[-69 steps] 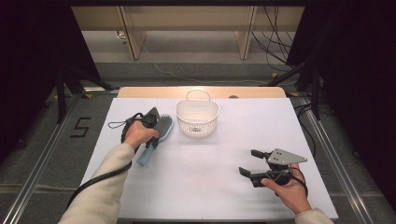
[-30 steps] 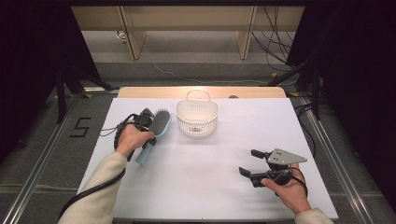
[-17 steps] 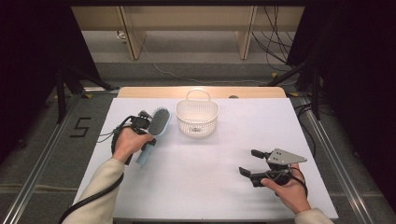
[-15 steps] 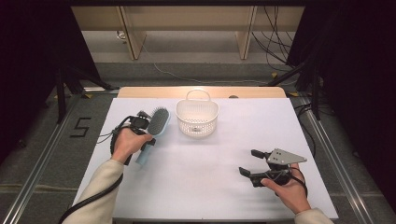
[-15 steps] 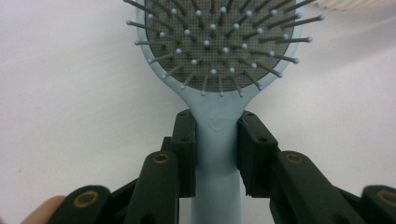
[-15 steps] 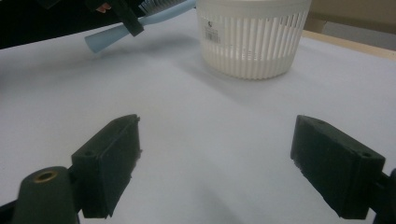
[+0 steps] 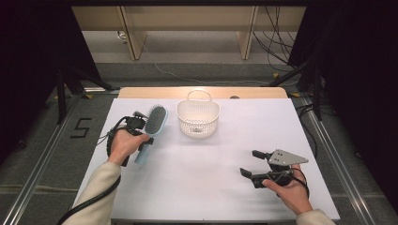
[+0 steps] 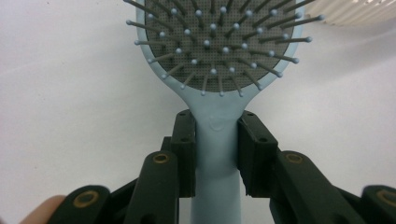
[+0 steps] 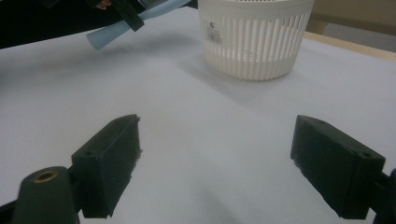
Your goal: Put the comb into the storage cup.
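Gripping hairbrush (image 8: 219, 70) neck, left gripper (image 8: 215, 154) fingers clamped; right gripper (image 7: 256, 164) open. Long handle could snag basket (image 7: 198, 118) rim, tipping it.

In my left gripper view the hairbrush (image 8: 219, 51) head is cut off at the top edge, and its handle end runs off the bottom btwn my jaws. The basket (image 8: 355, 11) is just a sliver at the top right corner there. In my right gripper view the basket's handle is cropped off, label too small to read.
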Motion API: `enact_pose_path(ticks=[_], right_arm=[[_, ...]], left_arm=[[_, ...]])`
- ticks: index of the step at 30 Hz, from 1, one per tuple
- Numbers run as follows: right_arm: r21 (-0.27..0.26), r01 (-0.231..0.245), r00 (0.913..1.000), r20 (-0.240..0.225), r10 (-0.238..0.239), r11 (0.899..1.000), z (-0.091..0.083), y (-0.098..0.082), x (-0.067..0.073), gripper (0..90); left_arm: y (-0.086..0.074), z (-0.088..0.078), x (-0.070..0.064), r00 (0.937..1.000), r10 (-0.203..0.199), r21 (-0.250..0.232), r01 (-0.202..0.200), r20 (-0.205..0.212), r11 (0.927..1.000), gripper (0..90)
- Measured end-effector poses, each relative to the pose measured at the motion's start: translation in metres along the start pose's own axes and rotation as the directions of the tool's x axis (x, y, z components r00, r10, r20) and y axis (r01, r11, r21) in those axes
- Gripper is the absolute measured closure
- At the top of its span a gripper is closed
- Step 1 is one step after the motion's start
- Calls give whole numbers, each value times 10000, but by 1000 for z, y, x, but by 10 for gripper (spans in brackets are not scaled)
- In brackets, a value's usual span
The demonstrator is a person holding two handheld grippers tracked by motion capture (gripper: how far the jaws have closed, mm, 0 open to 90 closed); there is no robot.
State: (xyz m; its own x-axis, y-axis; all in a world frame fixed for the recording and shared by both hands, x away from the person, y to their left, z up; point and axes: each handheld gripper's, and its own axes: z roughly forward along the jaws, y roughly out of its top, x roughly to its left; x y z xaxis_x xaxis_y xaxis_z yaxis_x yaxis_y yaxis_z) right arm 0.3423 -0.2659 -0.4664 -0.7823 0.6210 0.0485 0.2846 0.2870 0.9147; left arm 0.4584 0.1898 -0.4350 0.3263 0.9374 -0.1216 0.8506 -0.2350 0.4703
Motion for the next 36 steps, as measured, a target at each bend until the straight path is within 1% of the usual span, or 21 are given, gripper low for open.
enact_pose_path(ticks=[4,8,10,18,26,36], right_arm=[[-11,-3,10000,-2,3,10000,0,0,0,164],[-21,-15,10000,4,15,10000,-1,0,0,164],[-19,-16,10000,16,16,10000,-1,0,0,164],[7,-36,10000,9,36,10000,-1,-1,0,164],[30,-38,10000,43,38,10000,-1,-1,-1,164],[-61,-10,10000,37,11,10000,-1,0,-1,164]], left_arm=[[1,-1,1,10000,-15,-202,15,21,9998,701],[1,-3,2,9999,-126,-341,128,53,9993,701],[1,-4,2,10000,-71,-395,73,68,9992,701],[4,-10,-1,10000,-51,-978,53,22,9952,701],[4,-11,-1,10000,-46,-1132,50,31,9936,701],[5,-14,-3,10000,-76,-1483,76,6,9889,701]])
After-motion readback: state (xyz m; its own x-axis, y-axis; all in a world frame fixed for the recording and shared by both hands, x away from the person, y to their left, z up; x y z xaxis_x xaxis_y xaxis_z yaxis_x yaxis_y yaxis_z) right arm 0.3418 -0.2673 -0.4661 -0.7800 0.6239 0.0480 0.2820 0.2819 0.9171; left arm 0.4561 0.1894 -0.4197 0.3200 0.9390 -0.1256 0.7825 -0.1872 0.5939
